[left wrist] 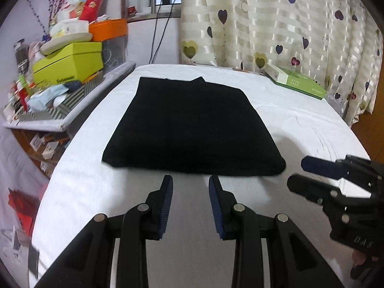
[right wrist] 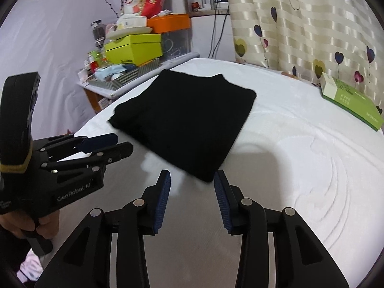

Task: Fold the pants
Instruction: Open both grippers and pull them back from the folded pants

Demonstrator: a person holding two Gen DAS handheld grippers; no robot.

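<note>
Black pants [left wrist: 189,124] lie folded into a flat rectangle on the white-covered table [left wrist: 300,124]. My left gripper [left wrist: 190,180] hovers just short of their near edge, open, with nothing between its blue pads. My right gripper [left wrist: 296,171] shows at the right, beside the pants' near right corner. In the right wrist view the pants [right wrist: 189,122] lie ahead and to the left, and my right gripper [right wrist: 192,176] stands open at their near corner, holding nothing. The left gripper [right wrist: 123,144] appears at the left, held by a hand [right wrist: 36,223].
A green and white box [left wrist: 296,81] lies at the table's far right by the heart-patterned curtain [left wrist: 288,24]. A cluttered shelf [left wrist: 60,91] with a lime box [left wrist: 69,60] and an orange box stands to the left. White cloth spreads right of the pants.
</note>
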